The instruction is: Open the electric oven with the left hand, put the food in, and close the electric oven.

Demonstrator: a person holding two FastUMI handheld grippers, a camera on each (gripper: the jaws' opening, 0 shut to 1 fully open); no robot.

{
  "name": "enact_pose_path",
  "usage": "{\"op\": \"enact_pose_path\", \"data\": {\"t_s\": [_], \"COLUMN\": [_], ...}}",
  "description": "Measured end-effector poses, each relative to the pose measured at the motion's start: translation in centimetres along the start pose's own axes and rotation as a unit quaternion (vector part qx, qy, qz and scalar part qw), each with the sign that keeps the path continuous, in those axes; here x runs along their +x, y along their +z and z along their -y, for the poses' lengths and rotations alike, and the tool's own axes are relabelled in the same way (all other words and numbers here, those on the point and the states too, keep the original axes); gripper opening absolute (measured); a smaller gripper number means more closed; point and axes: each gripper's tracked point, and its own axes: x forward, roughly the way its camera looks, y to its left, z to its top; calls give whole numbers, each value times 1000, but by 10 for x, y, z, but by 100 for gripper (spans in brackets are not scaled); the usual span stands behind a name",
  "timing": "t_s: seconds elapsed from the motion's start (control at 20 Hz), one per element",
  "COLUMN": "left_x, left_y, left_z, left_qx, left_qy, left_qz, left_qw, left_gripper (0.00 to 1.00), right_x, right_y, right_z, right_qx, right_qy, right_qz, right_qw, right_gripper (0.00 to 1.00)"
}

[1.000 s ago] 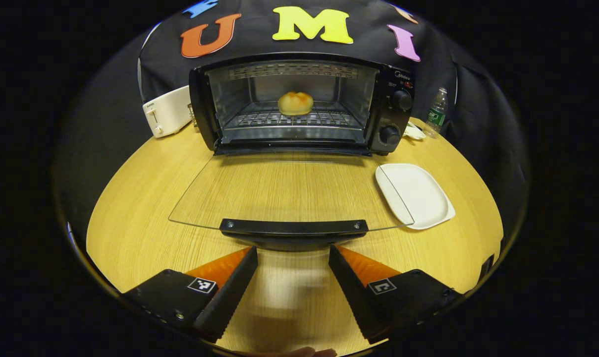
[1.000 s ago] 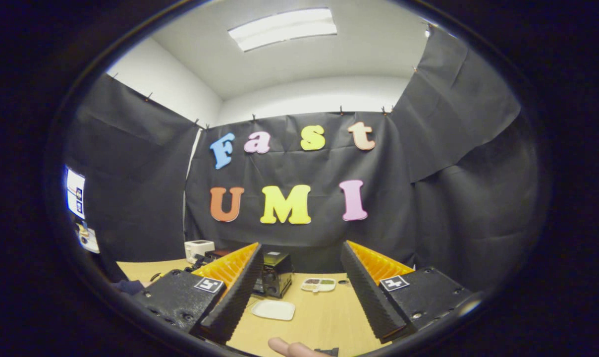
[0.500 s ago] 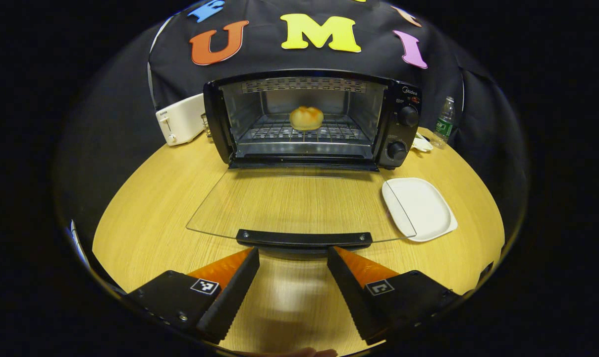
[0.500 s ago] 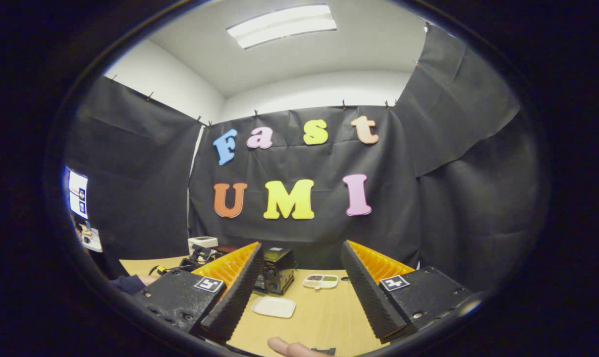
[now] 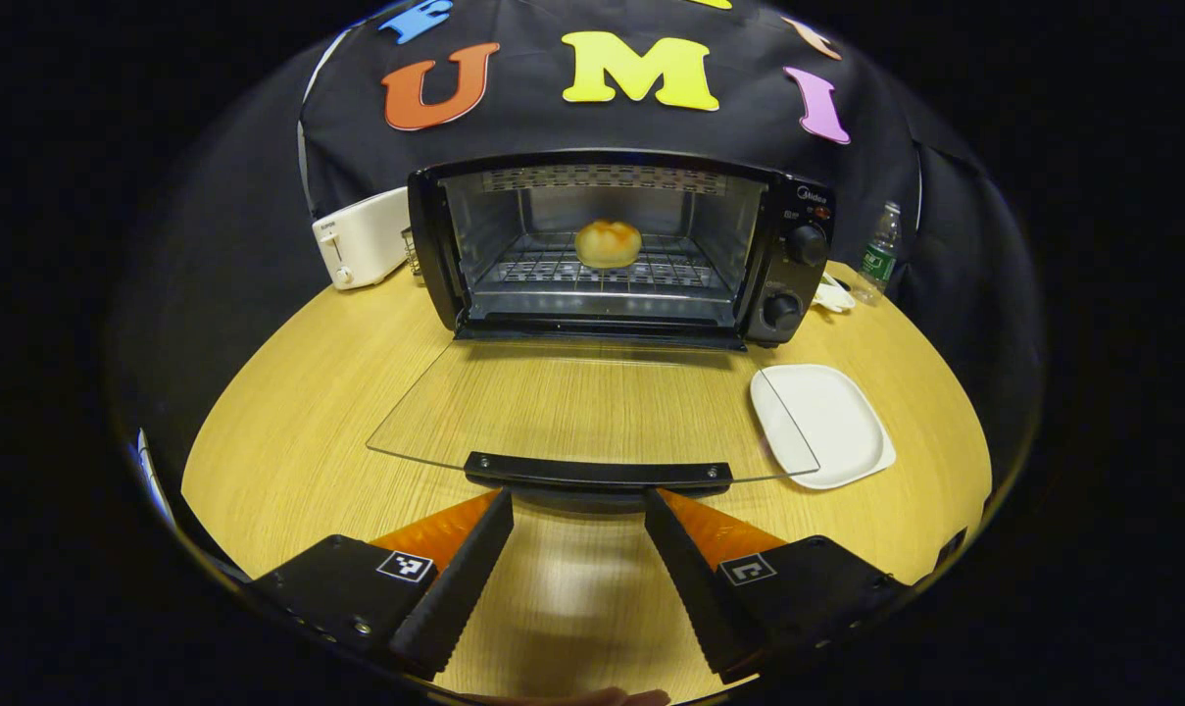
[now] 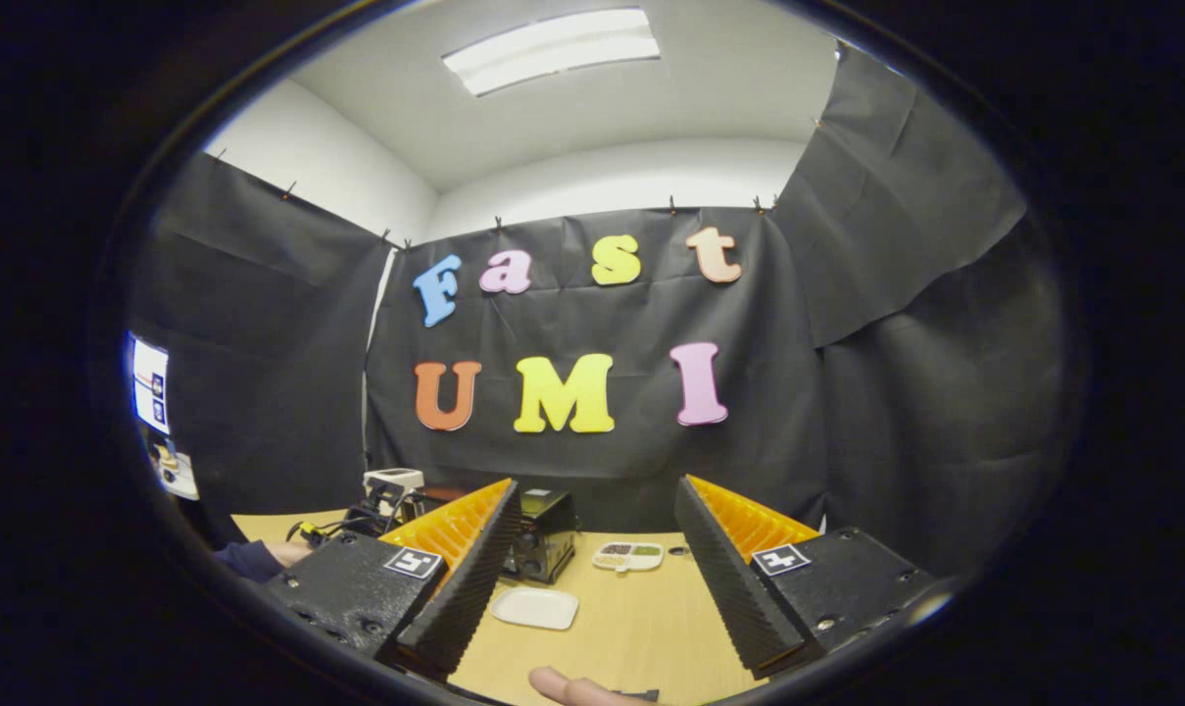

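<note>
Both left gripper [image 5: 577, 505] fingers [image 5: 465, 549] spread, just before door handle [image 5: 597, 472]

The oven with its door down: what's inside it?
A round golden bun sits on the wire rack inside the oven. Under the rack, the bottom is too dim to make out.

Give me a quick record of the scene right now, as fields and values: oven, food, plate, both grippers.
oven: on the table, door folded down flat, open
bun: on the oven rack, inside
plate: white, bare, right of the door
toaster: left of the oven
bottle: right of the oven
left gripper: open, just short of the door handle, holding nothing
right gripper: open, raised, holding nothing
step left: close the door
</note>
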Motion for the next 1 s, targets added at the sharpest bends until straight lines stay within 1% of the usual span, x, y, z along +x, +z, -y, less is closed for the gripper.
{"op": "enact_pose_path", "data": {"t_s": [0.15, 0.25, 0.4, 0.6, 0.7, 1.0], "left_x": [-2, -4, -7, -8, -10, -19], "left_y": [4, 9, 15, 19, 26, 57], "left_z": [0, 0, 3, 4, 4, 4], "left_qx": [6, 13, 25, 22, 22, 36], "left_qy": [-5, -6, -17, -31, -38, -38], "left_qz": [-5, -1, 5, -2, 6, 52], "left_qw": [1000, 1000, 1000, 999, 999, 997], "left_gripper": [90, 90, 90, 90, 90, 90], "right_x": [1, 1, 0, -2, -2, 1], "right_y": [1, 0, 2, 4, 3, 0], "right_z": [3, 1, 4, 9, 9, 13], "right_qx": [1, 0, -4, 2, 3, 7], "right_qy": [-7, -3, -7, -14, -16, -21], "right_qz": [2, 2, 3, 9, 10, 4], "right_qw": [1000, 1000, 1000, 1000, 1000, 1000], "right_gripper": [96, 96, 96, 96, 96, 96]}}
